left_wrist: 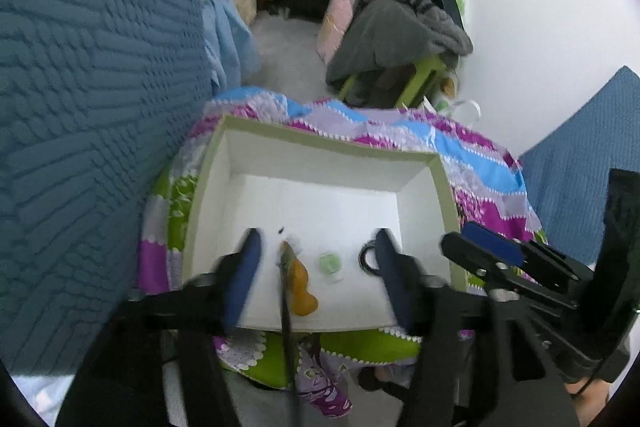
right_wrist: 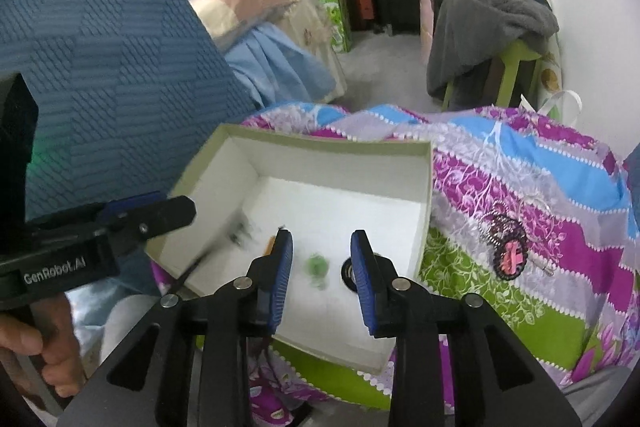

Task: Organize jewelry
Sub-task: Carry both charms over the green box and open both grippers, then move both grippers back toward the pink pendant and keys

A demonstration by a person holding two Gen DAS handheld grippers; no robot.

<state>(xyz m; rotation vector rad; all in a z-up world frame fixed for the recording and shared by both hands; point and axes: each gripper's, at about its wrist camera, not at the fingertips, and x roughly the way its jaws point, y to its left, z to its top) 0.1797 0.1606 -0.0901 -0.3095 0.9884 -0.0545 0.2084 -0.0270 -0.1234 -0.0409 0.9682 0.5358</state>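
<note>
An open white box with an olive-green rim sits on a colourful quilt. Inside lie an orange pendant on a dark cord, a small green piece and a dark ring. My left gripper is open over the box's near half, with nothing between its fingers. My right gripper is open over the box above the green piece, also empty. A pink and black brooch lies on the quilt to the right of the box.
The quilt covers the work surface. A blue quilted cushion rises on the left. Behind are a green stool piled with grey clothes, suitcases and bedding. The left gripper's body shows at the right wrist view's left edge.
</note>
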